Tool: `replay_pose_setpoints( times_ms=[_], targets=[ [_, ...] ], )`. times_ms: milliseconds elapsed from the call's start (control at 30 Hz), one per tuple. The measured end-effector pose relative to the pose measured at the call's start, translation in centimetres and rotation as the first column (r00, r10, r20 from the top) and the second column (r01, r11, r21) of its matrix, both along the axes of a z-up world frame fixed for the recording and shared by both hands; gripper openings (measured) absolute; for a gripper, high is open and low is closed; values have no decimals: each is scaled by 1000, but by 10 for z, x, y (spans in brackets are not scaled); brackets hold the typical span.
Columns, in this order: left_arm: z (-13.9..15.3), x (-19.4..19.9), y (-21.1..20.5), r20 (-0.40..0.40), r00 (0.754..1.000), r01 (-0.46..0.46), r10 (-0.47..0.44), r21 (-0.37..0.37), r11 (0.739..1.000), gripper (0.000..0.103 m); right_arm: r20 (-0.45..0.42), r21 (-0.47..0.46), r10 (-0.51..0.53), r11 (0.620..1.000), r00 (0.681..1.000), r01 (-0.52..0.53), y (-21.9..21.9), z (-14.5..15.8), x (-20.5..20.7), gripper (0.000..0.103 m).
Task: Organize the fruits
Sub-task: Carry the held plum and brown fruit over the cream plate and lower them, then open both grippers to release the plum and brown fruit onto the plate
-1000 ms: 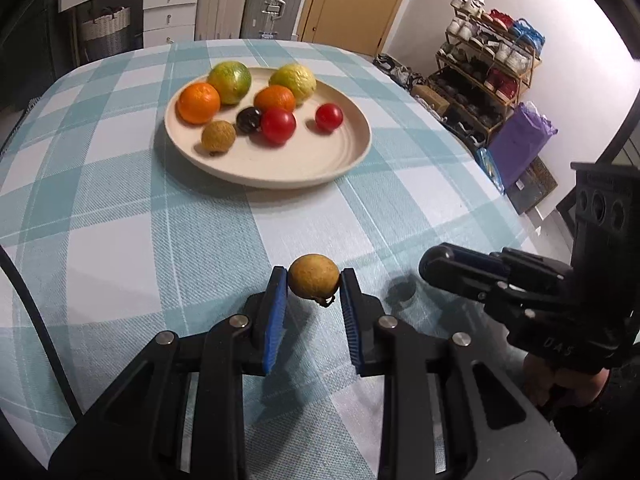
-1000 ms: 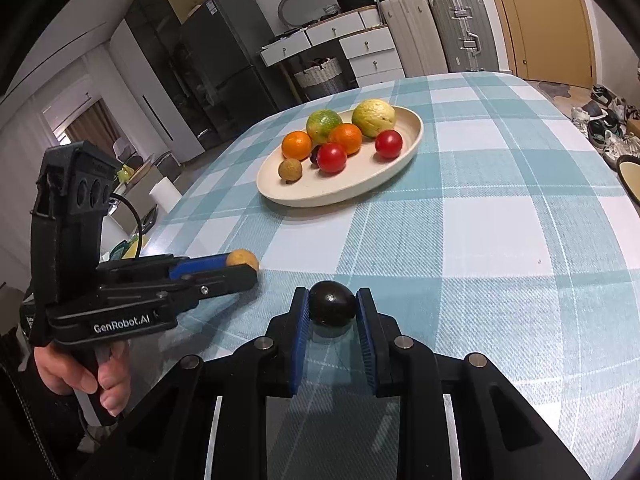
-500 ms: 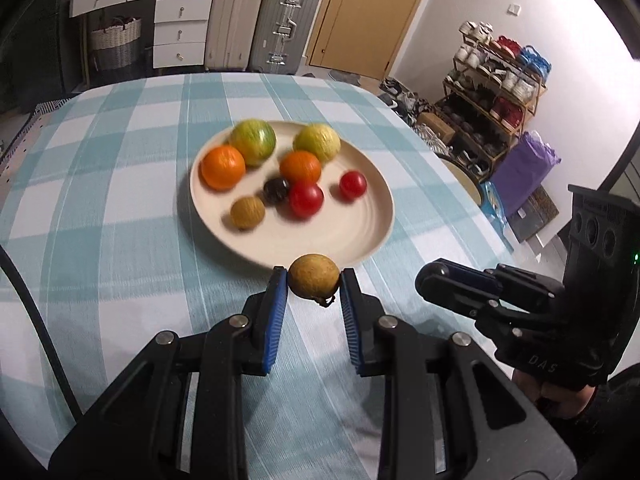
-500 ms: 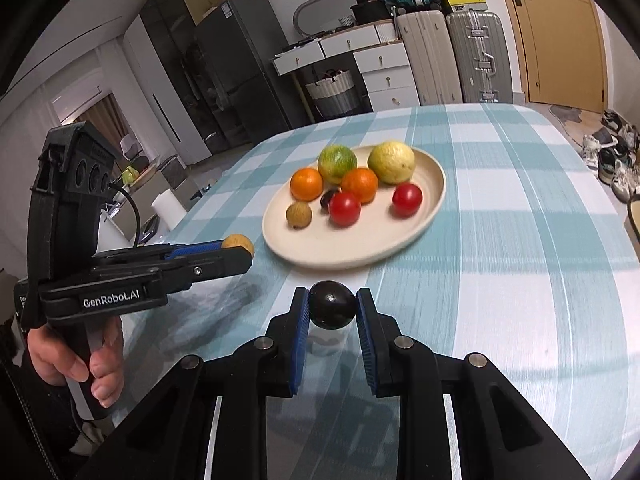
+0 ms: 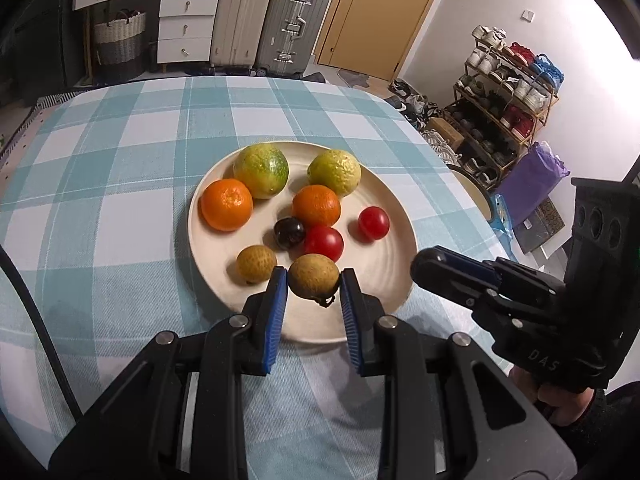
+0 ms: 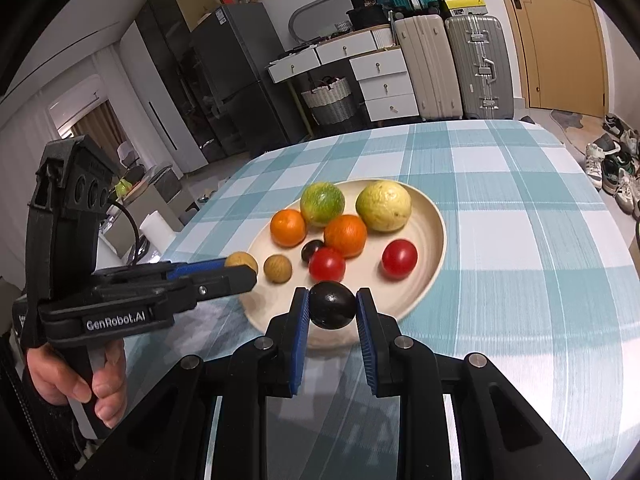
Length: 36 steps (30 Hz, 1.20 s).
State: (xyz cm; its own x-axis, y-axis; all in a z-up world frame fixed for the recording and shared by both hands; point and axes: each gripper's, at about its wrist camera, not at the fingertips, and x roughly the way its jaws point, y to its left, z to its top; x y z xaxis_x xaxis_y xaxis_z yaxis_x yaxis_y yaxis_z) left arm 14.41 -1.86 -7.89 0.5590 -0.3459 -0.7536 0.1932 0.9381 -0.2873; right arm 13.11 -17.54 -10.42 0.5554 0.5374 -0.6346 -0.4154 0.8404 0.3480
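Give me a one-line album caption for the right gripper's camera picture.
Right gripper holds a dark plum over the plate's near rim.

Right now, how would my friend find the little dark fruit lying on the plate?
Find the cream plate on the checked tablecloth. In its middle lies a small dark fruit, touching a red tomato, just in front of an orange. It is the only nearly black fruit lying on the plate.
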Motion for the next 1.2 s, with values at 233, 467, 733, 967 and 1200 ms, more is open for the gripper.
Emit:
replay_pose_setpoints(
  times_ms=[233,467,733,967,1200],
  targets=[
    [-11,18,-2,-31,999,8,-8,0,1000,24,-14,-5,-10,1000,1000,10,3,-1,23,24],
    [-20,32,-2,-53,998,18,-18,-2,1000,24,-34,-15,-7,1000,999,6,8,-7,40,24],
    [-25,40,-3,-60,998,30,-30,-11,1000,24,-69,-26,-4,1000,998,2,13,-17,55,24],
    [-26,45,-5,-62,998,23,-24,-12,1000,24,-65,-41,-10,999,998,8,16,-21,61,25],
    [-20,43,0,-47,999,0,-2,-37,999,31,14,-41,-14,999,1000,15,17,-8,51,49]
  ],
)
